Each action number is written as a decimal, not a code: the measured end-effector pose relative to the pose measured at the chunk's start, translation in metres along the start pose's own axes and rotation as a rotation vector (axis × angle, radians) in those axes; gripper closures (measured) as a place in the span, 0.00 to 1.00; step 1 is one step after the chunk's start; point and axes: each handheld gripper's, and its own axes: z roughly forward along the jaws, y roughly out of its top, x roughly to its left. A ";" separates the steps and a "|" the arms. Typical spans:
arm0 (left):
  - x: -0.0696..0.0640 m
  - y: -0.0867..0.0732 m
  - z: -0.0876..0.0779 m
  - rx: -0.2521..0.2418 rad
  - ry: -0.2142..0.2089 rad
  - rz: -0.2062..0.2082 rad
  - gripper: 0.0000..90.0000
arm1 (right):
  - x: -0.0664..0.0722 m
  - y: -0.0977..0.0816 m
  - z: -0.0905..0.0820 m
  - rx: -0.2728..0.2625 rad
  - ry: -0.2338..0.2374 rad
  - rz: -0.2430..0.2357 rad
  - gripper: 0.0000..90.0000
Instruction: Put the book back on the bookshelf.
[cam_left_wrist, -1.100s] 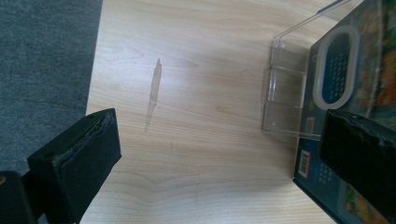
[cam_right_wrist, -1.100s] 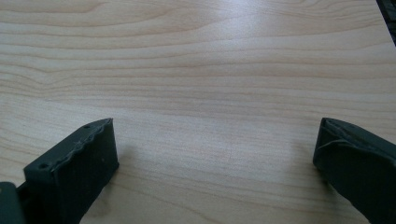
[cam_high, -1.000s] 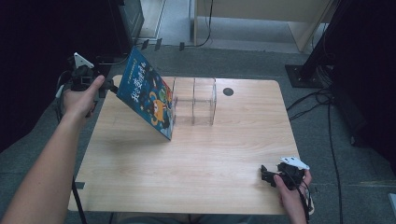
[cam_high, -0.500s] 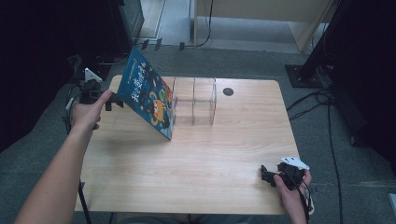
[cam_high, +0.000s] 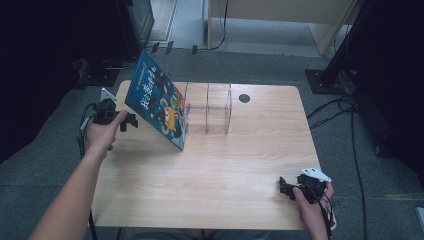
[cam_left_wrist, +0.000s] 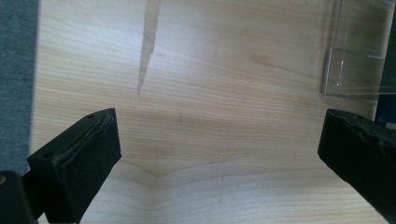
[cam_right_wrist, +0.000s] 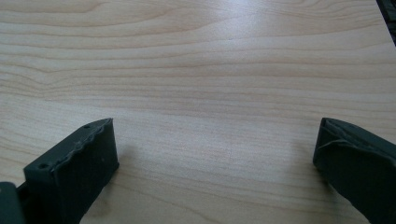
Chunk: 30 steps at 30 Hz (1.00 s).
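High view: a book (cam_high: 159, 102) with a blue illustrated cover stood tilted on the wooden worktop (cam_high: 215, 170), its lower edge on the wood and its upper part leaning against the left end of a clear rack (cam_high: 208, 108). The lean kept the book propped without support from either hand, and it put the book at the first of the rack's upright dividers, presumably as the slot meant to receive it. The left gripper (cam_high: 131, 120) was held just left of the book, near its back face but apart from it, fingers released and grasping nothing. The right gripper (cam_high: 284, 188) rested low at the near right corner of the worktop, well apart from book and rack, apparently parked out of the way while the left hand worked.

Left gripper view: the two black fingers (cam_left_wrist: 81, 161) stood wide apart over bare wood, with a corner of the rack (cam_left_wrist: 355, 65) at upper right. The wide spread suited taking a thin, flat cover edge-on.

Right gripper view: the fingers (cam_right_wrist: 74, 170) were likewise spread and empty above plain worktop (cam_right_wrist: 201, 70).

Judged from this arrangement, the book was leaning at the rack but not yet seated upright between its dividers; the tilt left it liable to slide along the wood if nudged low.
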 end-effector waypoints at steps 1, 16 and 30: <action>0.000 -0.003 0.002 -0.006 -0.001 0.004 0.00 | 0.000 0.000 0.000 0.000 0.000 0.000 0.00; -0.003 -0.036 0.015 -0.056 0.020 0.047 0.00 | 0.000 0.000 0.000 0.000 -0.001 0.001 0.00; 0.012 -0.085 0.025 -0.126 -0.009 0.041 0.00 | 0.000 0.000 0.000 -0.001 -0.001 0.001 0.00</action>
